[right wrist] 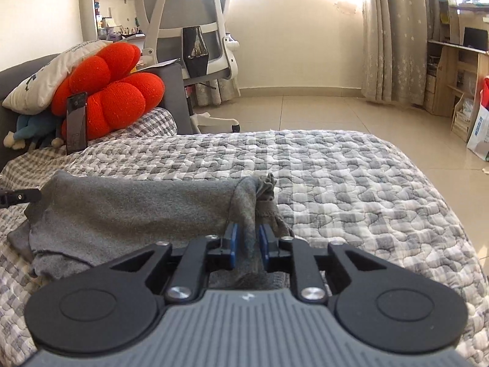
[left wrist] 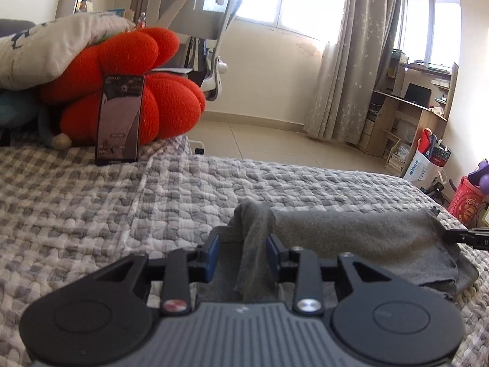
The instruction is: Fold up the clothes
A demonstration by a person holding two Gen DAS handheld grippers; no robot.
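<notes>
Nearest us, our left gripper (left wrist: 243,252) and right gripper (right wrist: 247,243) stand parted, each loosely straddling a raised corner of the grey garment (right wrist: 128,211) on the checked quilt (right wrist: 351,183). Those standing corners could snag our pads on withdrawal and undo the fold.

garment (left wrist: 360,238) lies on bed (left wrist: 91,202), between the tools | left tool (left wrist: 243,253) at its left end | right tool (right wrist: 247,241) at its right end | cushion (left wrist: 128,85) behind, phone (left wrist: 119,119) propped against it | chair (right wrist: 189,30) beyond bed
</notes>
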